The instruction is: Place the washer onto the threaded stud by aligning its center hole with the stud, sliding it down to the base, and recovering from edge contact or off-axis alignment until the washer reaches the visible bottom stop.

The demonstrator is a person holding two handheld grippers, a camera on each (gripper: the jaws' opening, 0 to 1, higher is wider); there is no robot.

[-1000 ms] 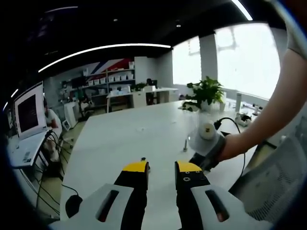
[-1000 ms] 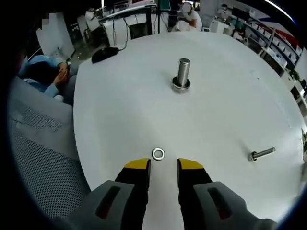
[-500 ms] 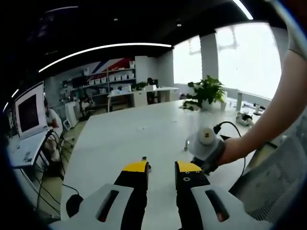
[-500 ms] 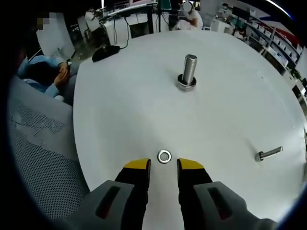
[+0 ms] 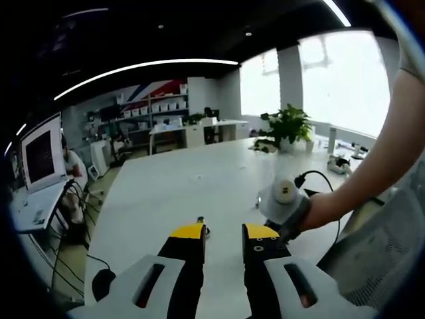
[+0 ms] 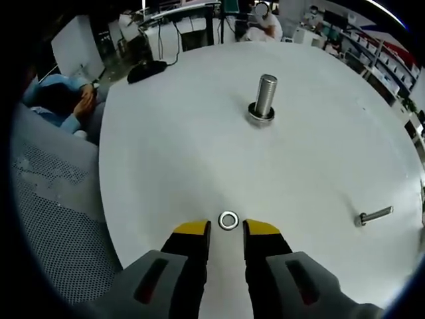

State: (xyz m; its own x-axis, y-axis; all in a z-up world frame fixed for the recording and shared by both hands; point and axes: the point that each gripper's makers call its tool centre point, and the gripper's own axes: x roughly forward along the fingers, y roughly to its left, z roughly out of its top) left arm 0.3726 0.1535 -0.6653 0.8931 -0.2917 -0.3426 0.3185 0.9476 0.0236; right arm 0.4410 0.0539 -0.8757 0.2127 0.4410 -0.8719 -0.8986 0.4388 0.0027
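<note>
A small metal washer lies flat on the white table, just ahead of my right gripper, whose yellow-tipped jaws stand open on either side of it with nothing held. Further off, the threaded stud stands upright with a ring at its base. My left gripper is open and empty above the table's near end; a stud tip peeks past its left jaw. In the left gripper view the right gripper's body, held by a hand, hovers to the right.
A second bolt lies on its side at the table's right. A black mouse rests near the far edge. A mesh chair stands left of the table. A potted plant and a cable sit at the far end.
The right gripper's view has crept slightly closer to the washer, which now sits nearer the jaw tips. The left gripper has stayed put.
</note>
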